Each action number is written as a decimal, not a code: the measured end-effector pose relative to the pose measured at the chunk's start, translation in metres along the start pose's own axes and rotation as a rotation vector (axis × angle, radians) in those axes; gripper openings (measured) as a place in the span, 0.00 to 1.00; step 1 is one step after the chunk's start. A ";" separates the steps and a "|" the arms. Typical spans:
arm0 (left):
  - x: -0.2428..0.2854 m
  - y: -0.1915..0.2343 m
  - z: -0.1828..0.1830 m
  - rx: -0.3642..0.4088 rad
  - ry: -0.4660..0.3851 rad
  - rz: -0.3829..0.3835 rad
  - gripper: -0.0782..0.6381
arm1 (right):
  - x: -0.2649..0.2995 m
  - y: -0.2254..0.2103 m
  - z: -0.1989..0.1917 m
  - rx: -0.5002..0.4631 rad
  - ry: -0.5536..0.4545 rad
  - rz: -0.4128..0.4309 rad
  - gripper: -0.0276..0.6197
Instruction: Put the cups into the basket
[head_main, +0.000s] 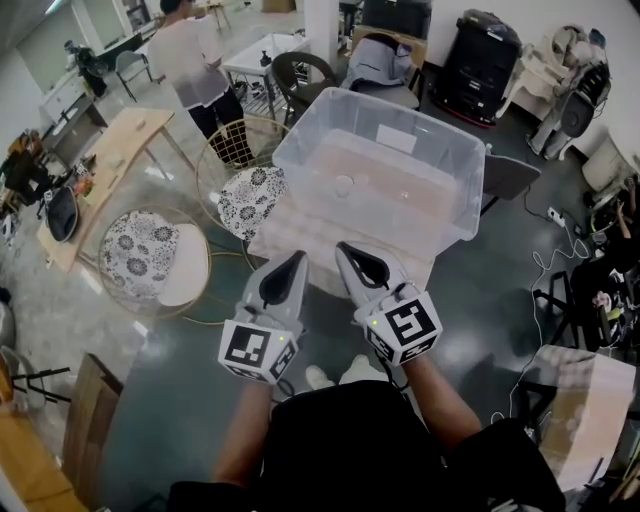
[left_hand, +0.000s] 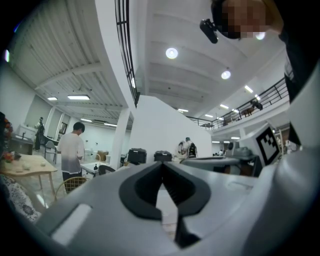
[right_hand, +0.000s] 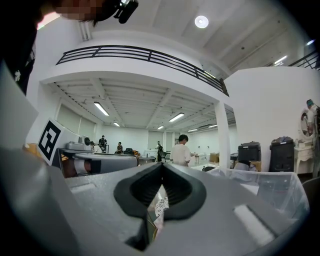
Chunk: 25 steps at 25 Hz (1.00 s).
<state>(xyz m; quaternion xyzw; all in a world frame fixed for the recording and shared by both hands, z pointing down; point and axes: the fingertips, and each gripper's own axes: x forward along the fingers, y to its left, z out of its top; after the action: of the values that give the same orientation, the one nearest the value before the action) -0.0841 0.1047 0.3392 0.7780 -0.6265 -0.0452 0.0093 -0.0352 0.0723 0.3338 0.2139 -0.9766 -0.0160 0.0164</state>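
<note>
A large clear plastic bin (head_main: 300, 150) stands on a pale table (head_main: 275, 245) straight ahead of me. A small clear round thing (head_main: 343, 185), perhaps a cup, lies on its floor. My left gripper (head_main: 298, 258) and right gripper (head_main: 340, 248) are side by side just short of the table's near edge and point level at the bin. Both are shut with nothing between the pads. In the left gripper view the left gripper (left_hand: 161, 164) shows its jaws meeting at the tips. The right gripper (right_hand: 162, 165) looks the same in its own view, with the bin's wall (right_hand: 270, 187) at the right.
Two round wicker chairs with patterned cushions (head_main: 150, 262) (head_main: 250, 195) stand left of the table. A person (head_main: 195, 60) stands beyond them by a wooden table (head_main: 115, 150). Cables (head_main: 550, 270) trail over the dark floor at right, near a cardboard box (head_main: 585, 400).
</note>
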 end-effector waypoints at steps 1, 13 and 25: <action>0.002 -0.002 -0.001 -0.002 0.004 0.001 0.11 | -0.001 -0.001 0.000 0.002 0.000 0.004 0.05; 0.020 -0.027 -0.006 0.034 0.032 0.034 0.11 | -0.018 -0.025 0.002 0.004 0.012 0.030 0.05; 0.025 -0.025 -0.001 0.036 0.020 0.046 0.11 | -0.015 -0.023 0.003 -0.008 -0.001 0.039 0.05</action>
<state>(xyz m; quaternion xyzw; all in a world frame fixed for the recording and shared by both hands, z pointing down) -0.0546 0.0859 0.3373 0.7639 -0.6447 -0.0261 0.0025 -0.0126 0.0578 0.3300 0.1947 -0.9805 -0.0198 0.0170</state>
